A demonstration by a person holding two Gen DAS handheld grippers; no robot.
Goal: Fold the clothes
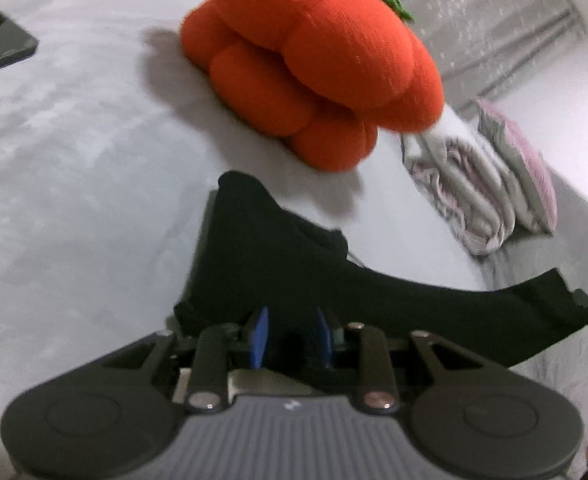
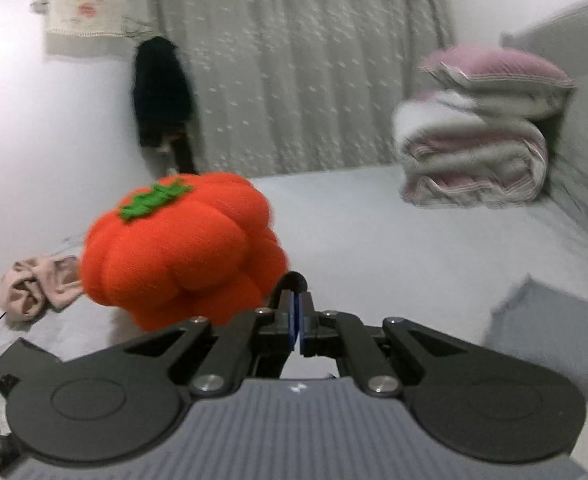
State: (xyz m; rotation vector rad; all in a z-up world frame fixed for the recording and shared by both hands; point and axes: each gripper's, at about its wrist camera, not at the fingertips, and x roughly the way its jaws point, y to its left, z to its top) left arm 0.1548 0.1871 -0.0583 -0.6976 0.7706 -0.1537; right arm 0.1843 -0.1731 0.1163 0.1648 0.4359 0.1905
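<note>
Left tongs (image 1: 292, 336) around black garment (image 1: 294, 272); hanging dark coat (image 2: 162, 92) right-view only.

No words, numbers or brand names could be read in either view. The only mark was a small white logo on the grey ribbed body of each hand-held gripper, left (image 1: 292, 334) and right (image 2: 298, 320), too blurred to make out as letters.
</note>
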